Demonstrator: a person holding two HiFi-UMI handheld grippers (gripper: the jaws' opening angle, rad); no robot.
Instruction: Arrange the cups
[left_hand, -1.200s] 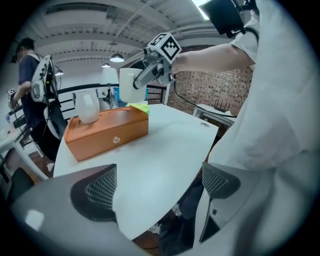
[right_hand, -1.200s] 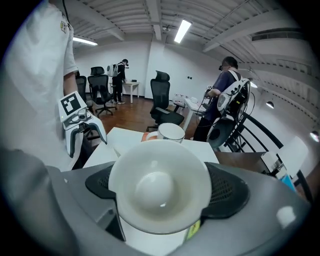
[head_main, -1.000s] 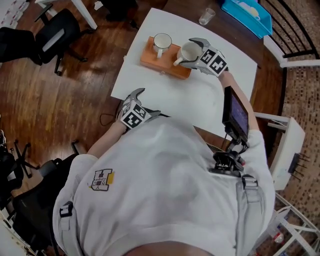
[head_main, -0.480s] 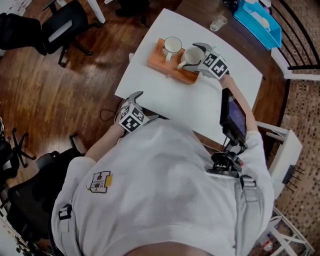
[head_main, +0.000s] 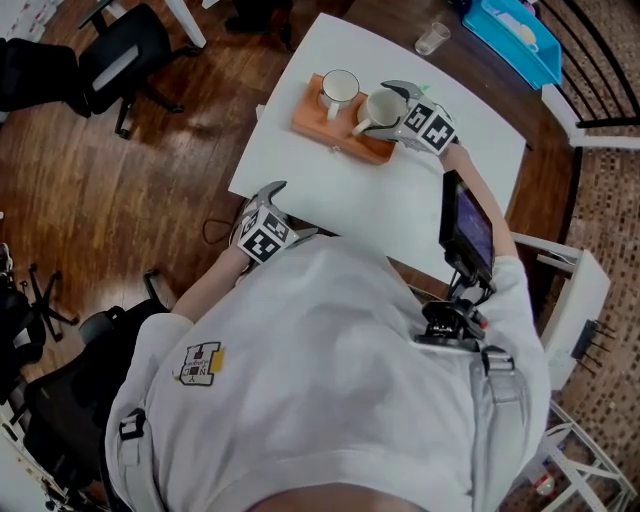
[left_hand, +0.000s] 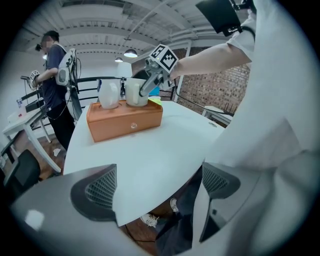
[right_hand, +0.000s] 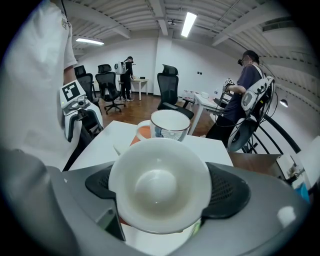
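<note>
Head view. My left gripper (left_hand: 157, 189): at near edge of white table (head_main: 400, 200), fingers apart, nothing between. My right gripper (right_hand: 160, 187): clamped on white cup (head_main: 382, 106), at orange box (head_main: 335, 130) right end. Second cup (head_main: 340, 87): box left end, farther.

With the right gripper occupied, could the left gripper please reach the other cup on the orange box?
Probably yes: the left gripper is open, empty, and only bare table lies before that cup.
</note>
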